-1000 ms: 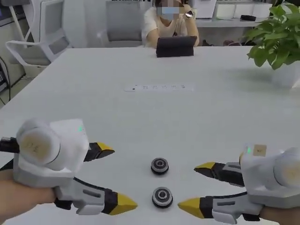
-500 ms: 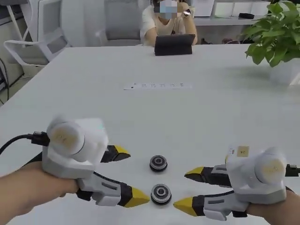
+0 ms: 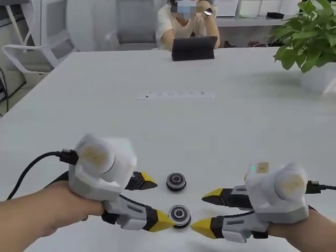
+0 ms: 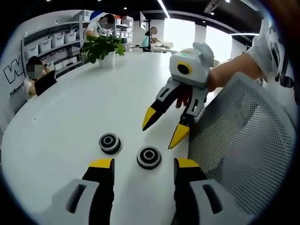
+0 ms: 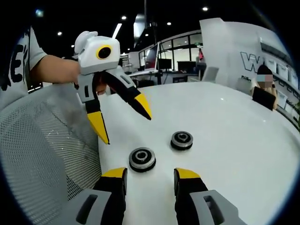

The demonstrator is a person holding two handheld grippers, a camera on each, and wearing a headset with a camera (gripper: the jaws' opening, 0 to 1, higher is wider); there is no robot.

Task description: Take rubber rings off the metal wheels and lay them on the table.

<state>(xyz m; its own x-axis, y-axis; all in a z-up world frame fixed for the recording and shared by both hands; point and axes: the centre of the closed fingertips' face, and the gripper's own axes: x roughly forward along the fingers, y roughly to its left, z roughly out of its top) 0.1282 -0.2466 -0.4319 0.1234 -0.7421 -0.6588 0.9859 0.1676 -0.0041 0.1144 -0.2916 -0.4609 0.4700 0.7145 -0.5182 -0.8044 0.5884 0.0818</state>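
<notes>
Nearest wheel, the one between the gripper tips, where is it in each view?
Head view: nearest wheel, bottom centre.
Left gripper view: nearest wheel, right one of the pair.
Right gripper view: nearest wheel, left one of the pair.
Shared landmark: second wheel alongside.

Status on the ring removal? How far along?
Done: nothing; the near wheel and far wheel both wear their black rings. In hand: nothing gripped; the left gripper and right gripper, both open, flank the near wheel. Left: pull both rings and lay them on the table.
</notes>
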